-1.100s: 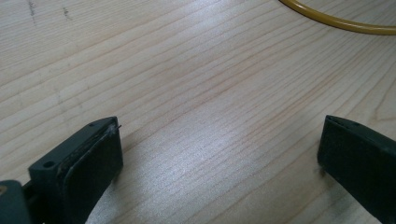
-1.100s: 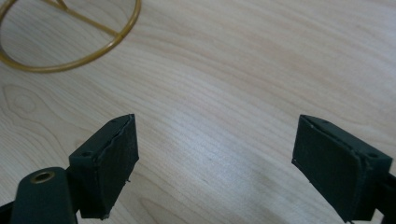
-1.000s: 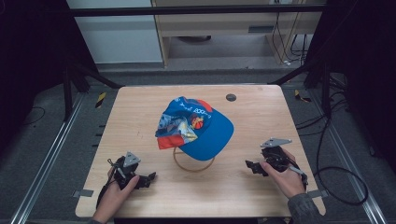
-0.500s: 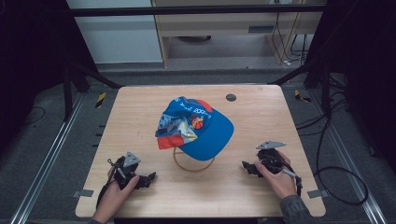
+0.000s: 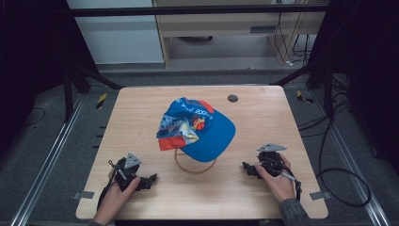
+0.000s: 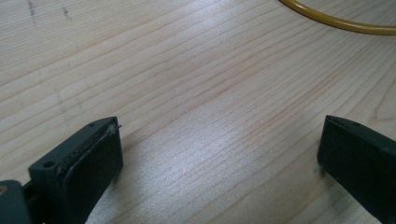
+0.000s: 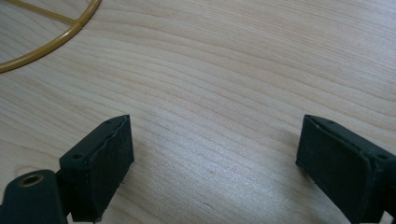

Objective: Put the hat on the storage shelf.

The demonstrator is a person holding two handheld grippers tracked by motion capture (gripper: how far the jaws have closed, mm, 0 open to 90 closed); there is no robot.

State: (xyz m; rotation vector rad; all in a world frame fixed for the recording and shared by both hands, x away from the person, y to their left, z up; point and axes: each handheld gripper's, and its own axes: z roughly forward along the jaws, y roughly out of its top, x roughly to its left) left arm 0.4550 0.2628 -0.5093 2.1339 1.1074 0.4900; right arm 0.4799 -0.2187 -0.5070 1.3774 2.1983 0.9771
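Note:
A blue cap point(image 5: 200, 129) with a colourful printed front and a red trim sits on a stand with a yellow ring base point(image 5: 194, 165) at the table's middle. My left gripper point(image 5: 149, 180) rests low on the wood at the front left, held by a hand, its jaws wide apart with bare wood between them point(image 6: 219, 149). At the front right my right gripper point(image 5: 248, 168) lies on the table, open too, with nothing between its fingers point(image 7: 215, 149). The yellow ring point(image 6: 336, 21) crosses the top right of the left gripper view, and the ring point(image 7: 51, 32) curves through the top left of the right gripper view.
A small dark round disc point(image 5: 232, 98) lies near the wooden table's point(image 5: 282, 122) far edge. Metal rails run along both sides of the table, and cables lie on the floor at the right. A shelf unit stands behind.
My right gripper has moved a little left and toward the front edge. The left gripper and the cap have stayed put.

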